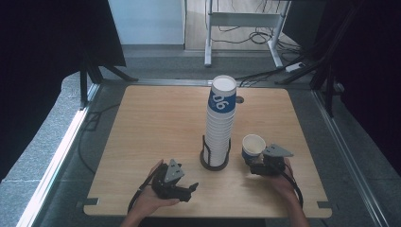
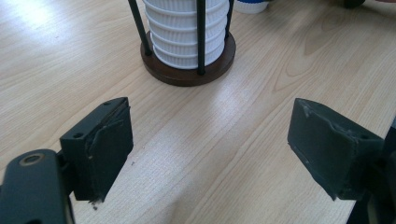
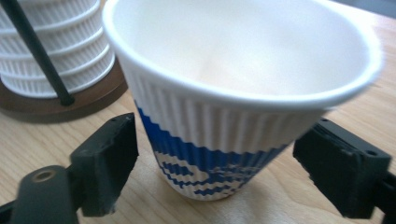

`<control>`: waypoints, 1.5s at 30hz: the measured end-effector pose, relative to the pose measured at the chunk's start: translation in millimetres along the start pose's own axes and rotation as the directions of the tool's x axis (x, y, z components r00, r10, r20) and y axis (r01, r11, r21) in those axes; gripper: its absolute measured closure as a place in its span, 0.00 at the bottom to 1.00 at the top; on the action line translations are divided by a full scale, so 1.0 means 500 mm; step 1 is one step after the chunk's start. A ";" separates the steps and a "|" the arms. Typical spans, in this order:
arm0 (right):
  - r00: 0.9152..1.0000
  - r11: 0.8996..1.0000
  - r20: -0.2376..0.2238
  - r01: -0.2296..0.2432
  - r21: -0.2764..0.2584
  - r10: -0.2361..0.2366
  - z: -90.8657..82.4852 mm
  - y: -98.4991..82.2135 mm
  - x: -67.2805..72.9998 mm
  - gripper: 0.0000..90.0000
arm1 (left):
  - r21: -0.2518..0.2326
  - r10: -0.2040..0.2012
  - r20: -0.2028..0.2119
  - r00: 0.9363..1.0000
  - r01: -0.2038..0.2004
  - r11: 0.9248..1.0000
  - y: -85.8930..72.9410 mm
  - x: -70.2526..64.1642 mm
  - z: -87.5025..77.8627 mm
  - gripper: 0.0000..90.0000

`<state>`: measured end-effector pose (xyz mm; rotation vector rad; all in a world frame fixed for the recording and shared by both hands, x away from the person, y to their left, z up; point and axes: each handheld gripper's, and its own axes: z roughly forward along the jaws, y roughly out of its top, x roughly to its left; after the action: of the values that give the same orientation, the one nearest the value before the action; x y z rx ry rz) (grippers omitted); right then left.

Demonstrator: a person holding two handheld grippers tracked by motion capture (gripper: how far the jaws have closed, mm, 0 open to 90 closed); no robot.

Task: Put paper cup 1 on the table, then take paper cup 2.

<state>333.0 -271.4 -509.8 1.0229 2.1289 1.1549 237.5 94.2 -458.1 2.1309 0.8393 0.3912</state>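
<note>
A single white-and-blue ribbed paper cup [image 1: 252, 147] stands upright on the pale wooden table [image 1: 156, 127], right of centre in the high view, just right of the tall stack of white ribbed paper cups [image 1: 220, 124] in its dark wire holder with a round brown base [image 1: 213, 163]. The right gripper [image 1: 263, 166] sits directly below the cup in that view. In the right gripper view its black jaws stand apart on either side of the cup's lower wall with a gap showing on both sides, so the pads do not press on it.

The left gripper [image 1: 189, 189], at lower centre-left of the high view, holds nothing; its jaws are apart over bare wood, with the holder ahead.

The risk, as I judge it: the cup is light and looks slightly tilted, so if a pad brushes it as the right gripper backs away, it may tip or slide. It also stands near the holder, so a sideways nudge could knock it against the stack.
</note>
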 end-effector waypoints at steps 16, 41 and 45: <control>1.000 0.985 -0.011 -0.012 -0.173 0.011 -0.108 0.034 0.015 0.11 | -0.003 0.000 -0.004 1.000 0.000 1.000 0.000 0.001 -0.001 0.16; 0.963 0.967 -0.253 0.022 -0.253 -0.088 -0.126 0.083 0.104 0.17 | -0.031 -0.013 -0.021 1.000 0.013 0.999 0.000 0.005 -0.008 0.16; 0.963 0.968 -0.256 0.024 -0.251 -0.090 -0.125 0.084 0.106 0.18 | -0.049 -0.044 -0.034 0.998 0.042 0.998 0.009 0.003 -0.009 0.16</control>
<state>272.7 -243.6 -446.2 0.7223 2.1263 1.5561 238.6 95.6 -451.7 2.0633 0.8854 0.4237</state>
